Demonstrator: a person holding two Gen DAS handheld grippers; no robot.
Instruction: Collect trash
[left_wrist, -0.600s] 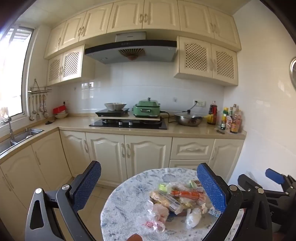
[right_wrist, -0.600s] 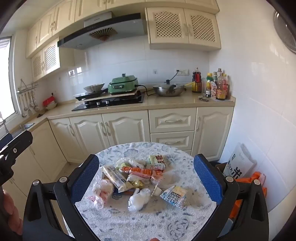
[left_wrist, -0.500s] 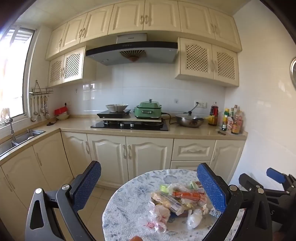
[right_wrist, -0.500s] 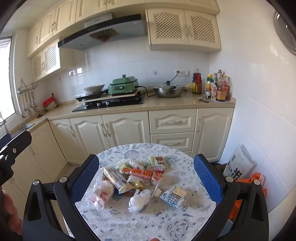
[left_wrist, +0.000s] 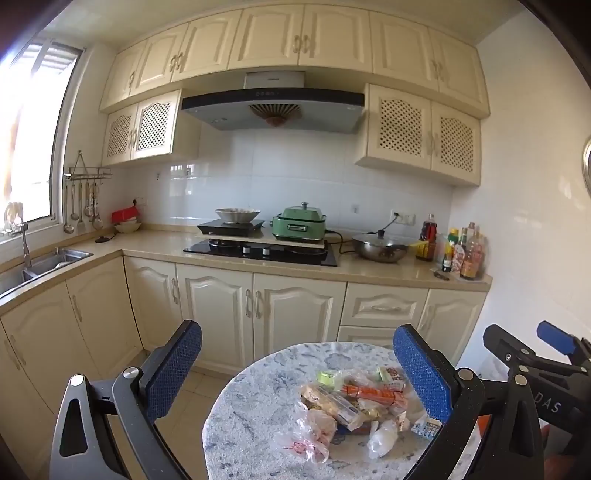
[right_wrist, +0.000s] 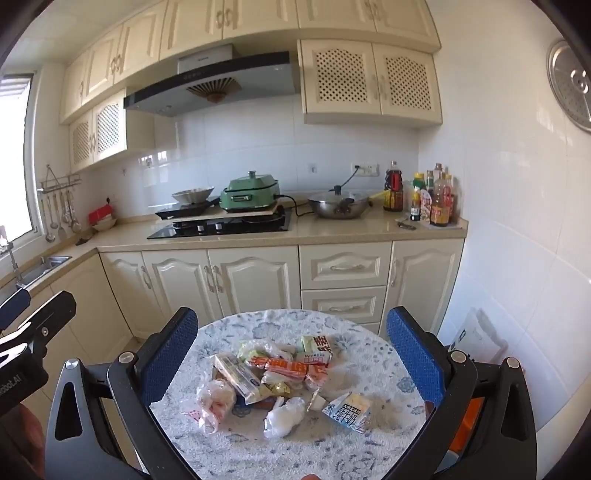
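A heap of trash (right_wrist: 273, 376) lies on a small round table with a blue-and-white patterned top (right_wrist: 266, 446): an orange wrapper (right_wrist: 286, 367), a crumpled clear bag (right_wrist: 216, 402), a white wad (right_wrist: 284, 417), a long cream box (right_wrist: 236, 376) and a small blue-and-white carton (right_wrist: 349, 411). The heap also shows in the left wrist view (left_wrist: 351, 406). My right gripper (right_wrist: 291, 354) is open and empty, above and short of the heap. My left gripper (left_wrist: 297, 373) is open and empty, above the table's left side. The right gripper shows at the left view's right edge (left_wrist: 532, 362).
Cream base cabinets (right_wrist: 255, 280) stand right behind the table, with a counter holding a hob, a green cooker (right_wrist: 249, 192), a wok (right_wrist: 338, 205) and bottles (right_wrist: 432, 199). A sink (left_wrist: 44, 262) is at left. A white sack (right_wrist: 476, 339) and something orange stand by the right wall.
Both views have tilted up a little, so the table and trash sit lower in each frame. Both grippers stay open; nothing on the table has moved.
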